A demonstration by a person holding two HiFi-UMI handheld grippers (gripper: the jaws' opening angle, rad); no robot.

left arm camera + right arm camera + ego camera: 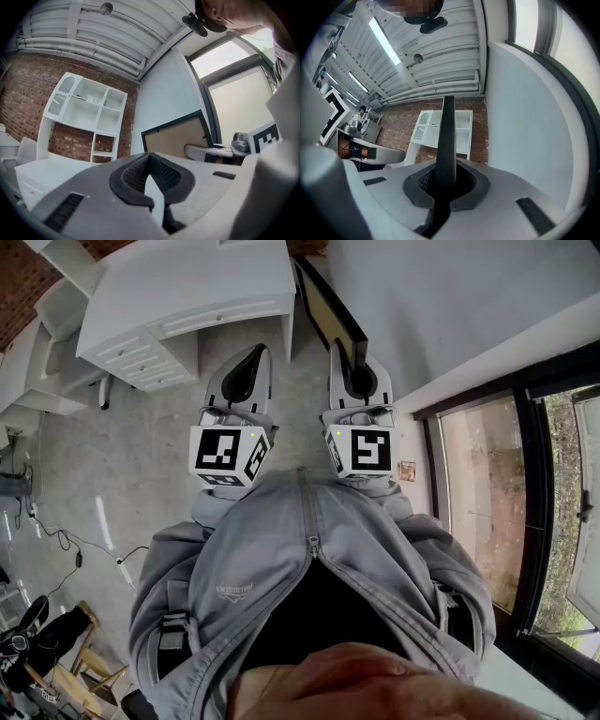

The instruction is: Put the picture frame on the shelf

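The right hand-held gripper (446, 180) clamped the picture frame (448, 136) by its edge. The left hand-held gripper (151, 176), beside the frame, was clenched empty. Carrying it steady toward the shelf (86, 110) seemed wise.

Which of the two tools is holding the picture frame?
The right tool: its jaws are shut on the picture frame's dark edge. The left tool is shut on nothing.

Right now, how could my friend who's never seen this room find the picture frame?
Find the big white wall beside the white desk. Between them, the right claw pinches a flat board by its edge: that is the picture frame. Only it has a dark border around a tan panel.
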